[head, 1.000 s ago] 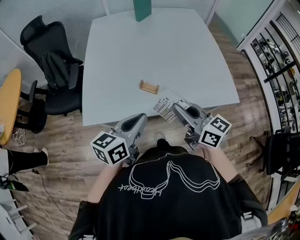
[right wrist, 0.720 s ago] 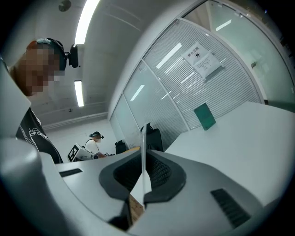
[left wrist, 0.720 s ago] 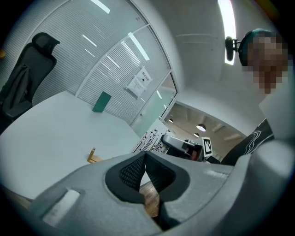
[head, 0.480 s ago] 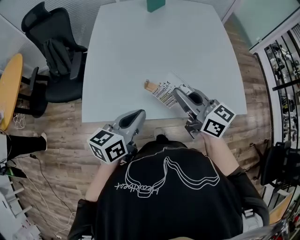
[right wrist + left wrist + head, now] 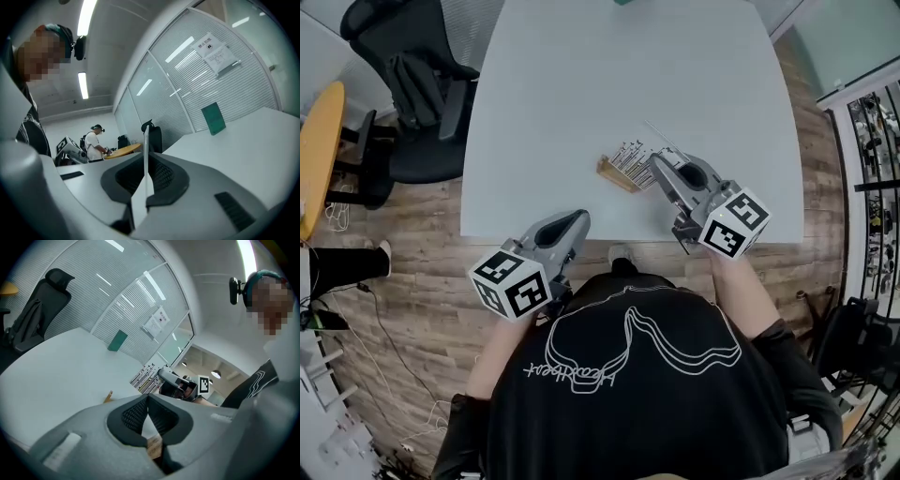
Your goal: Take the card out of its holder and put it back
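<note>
A small wooden card holder (image 5: 609, 172) lies on the white table (image 5: 581, 84), a little back from its front edge. The card (image 5: 632, 156), white with black barcode stripes, stands tilted right over the holder, its lower edge at the wood; whether it sits in the slot I cannot tell. My right gripper (image 5: 657, 170) is shut on the card, which shows edge-on between the jaws (image 5: 146, 159). My left gripper (image 5: 577, 219) hangs shut and holds nothing, just off the front table edge. From its view (image 5: 148, 398) the holder (image 5: 108, 396), the card (image 5: 144, 378) and the right gripper (image 5: 174, 383) are visible.
A black office chair (image 5: 414, 86) with a jacket stands at the table's left side, an orange round table (image 5: 317, 141) beyond it. A green block (image 5: 117, 341) stands at the table's far edge. Shelving (image 5: 877, 131) lines the right. Another person (image 5: 97, 143) stands far off.
My right gripper has carried the card from near the front table edge forward and left onto the holder. The left gripper has stayed where it was.
</note>
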{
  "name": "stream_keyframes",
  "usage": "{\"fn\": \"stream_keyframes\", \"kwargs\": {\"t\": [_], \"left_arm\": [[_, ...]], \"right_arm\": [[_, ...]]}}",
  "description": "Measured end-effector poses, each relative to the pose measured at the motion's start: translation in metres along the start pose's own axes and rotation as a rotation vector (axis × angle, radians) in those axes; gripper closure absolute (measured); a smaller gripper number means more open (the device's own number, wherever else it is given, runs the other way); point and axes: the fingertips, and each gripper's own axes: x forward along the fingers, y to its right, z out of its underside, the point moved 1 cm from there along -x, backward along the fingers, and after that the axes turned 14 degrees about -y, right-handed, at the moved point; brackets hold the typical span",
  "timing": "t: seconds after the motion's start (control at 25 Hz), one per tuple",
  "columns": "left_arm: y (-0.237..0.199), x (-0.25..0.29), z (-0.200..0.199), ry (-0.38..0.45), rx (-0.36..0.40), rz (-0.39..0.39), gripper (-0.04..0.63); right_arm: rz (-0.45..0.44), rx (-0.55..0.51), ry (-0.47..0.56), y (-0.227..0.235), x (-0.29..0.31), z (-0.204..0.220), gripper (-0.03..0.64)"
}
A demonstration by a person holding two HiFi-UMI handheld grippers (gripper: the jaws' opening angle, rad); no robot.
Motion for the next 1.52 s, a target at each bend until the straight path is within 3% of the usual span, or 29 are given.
{"fn": "stream_keyframes", "kwargs": {"t": [0.2, 0.44, 1.52], "left_arm": [[-0.013, 0.006, -0.002, -0.011, -0.021, -0.005, 0.581], [-0.023, 0.009, -0.006, -0.011, -0.039, -0.018, 0.581], [-0.037, 0.020, 0.012, -0.058, -0.087, -0.024, 0.581]], "right_arm": [[0.038, -0.167, -0.068, 0.011, 0.022, 0.011, 0.594], [0.025, -0.229, -0.140, 0.019, 0.042, 0.030, 0.594], [0.023, -0.239, -0.221, 0.034, 0.065, 0.069, 0.594]]}}
